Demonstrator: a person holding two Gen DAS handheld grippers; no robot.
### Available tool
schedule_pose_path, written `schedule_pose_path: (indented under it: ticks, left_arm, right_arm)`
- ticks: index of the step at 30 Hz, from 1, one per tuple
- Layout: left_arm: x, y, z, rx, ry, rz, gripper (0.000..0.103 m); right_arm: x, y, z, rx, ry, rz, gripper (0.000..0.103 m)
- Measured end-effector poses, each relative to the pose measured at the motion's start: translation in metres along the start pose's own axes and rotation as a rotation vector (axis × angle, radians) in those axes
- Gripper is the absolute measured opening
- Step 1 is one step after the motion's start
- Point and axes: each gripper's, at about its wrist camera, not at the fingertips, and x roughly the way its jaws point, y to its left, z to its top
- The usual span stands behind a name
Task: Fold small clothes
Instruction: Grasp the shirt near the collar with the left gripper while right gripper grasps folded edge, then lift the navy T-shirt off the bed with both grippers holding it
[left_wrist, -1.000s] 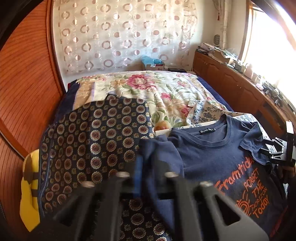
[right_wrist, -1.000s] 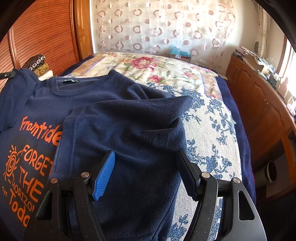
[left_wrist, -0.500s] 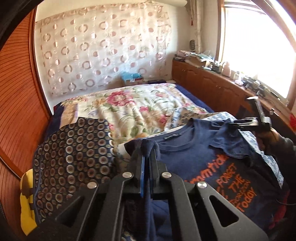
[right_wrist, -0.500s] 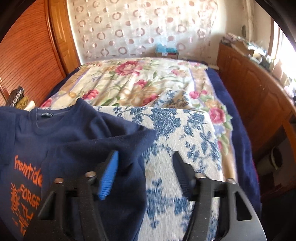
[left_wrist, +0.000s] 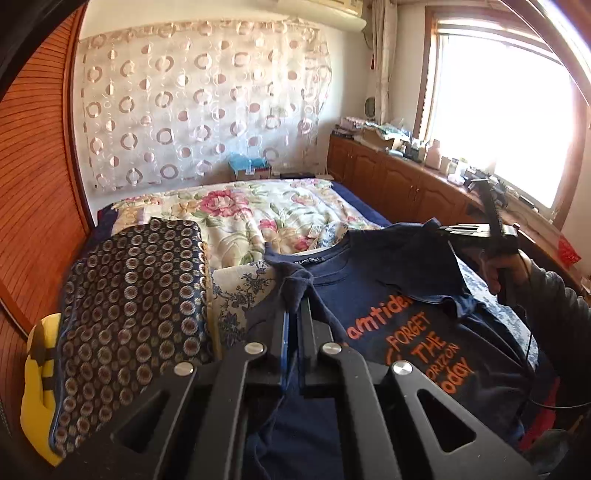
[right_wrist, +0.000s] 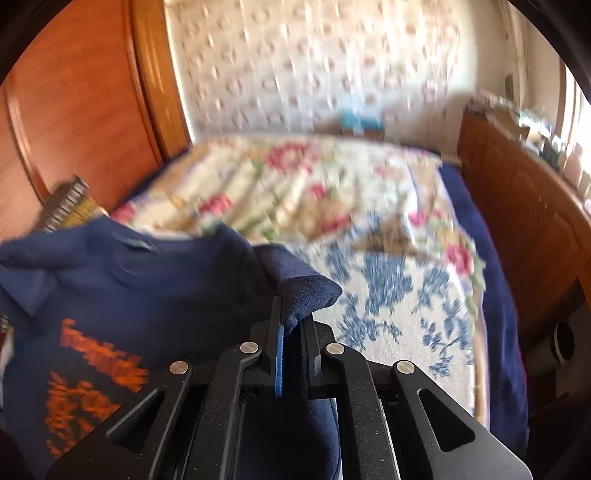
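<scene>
A navy T-shirt (left_wrist: 373, 280) with orange lettering hangs lifted above the bed, front facing me. My left gripper (left_wrist: 294, 308) is shut on its left shoulder fabric. My right gripper (right_wrist: 293, 314) is shut on the other shoulder and sleeve of the T-shirt (right_wrist: 155, 280); the cloth bunches over its fingertips. The right gripper also shows in the left wrist view (left_wrist: 448, 229), held up at the right by a hand. The shirt's lower part is hidden below both grippers.
The bed has a floral quilt (left_wrist: 258, 210) and a blue-and-white flowered cloth (right_wrist: 399, 295). A dark patterned folded cloth (left_wrist: 129, 302) and a yellow object (left_wrist: 37, 387) lie at the left. Wooden cabinets (left_wrist: 399, 184) run along the right under the window.
Both grippers closed on the shirt's shoulders and rose, lifting the shirt off the bed. The right gripper was open half a second ago and is now shut on cloth.
</scene>
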Motion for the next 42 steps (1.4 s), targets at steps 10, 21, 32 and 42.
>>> schedule_pose_path:
  ticks: [10,21,32,42]
  left_arm:
    - [-0.079,-0.006,-0.054,-0.042,-0.053,0.01,0.001]
    - [-0.157,-0.015,-0.12,-0.109,-0.039,0.069,0.001]
    - [-0.14,-0.005,-0.161,-0.13,0.094,0.111,0.001]
    - [-0.142,-0.003,-0.143,-0.084,0.081,0.232,0.021]
  right_arm:
    - [-0.139,0.036,-0.047,-0.031,-0.161,0.063,0.004]
    - [-0.235,0.037,-0.15,0.038,-0.119,0.061,0.004]
    - [-0.208,0.042,-0.217,0.018,0.112,-0.002,0.005]
    - [-0.198,0.04,-0.22,-0.003,0.165,-0.017,0.02]
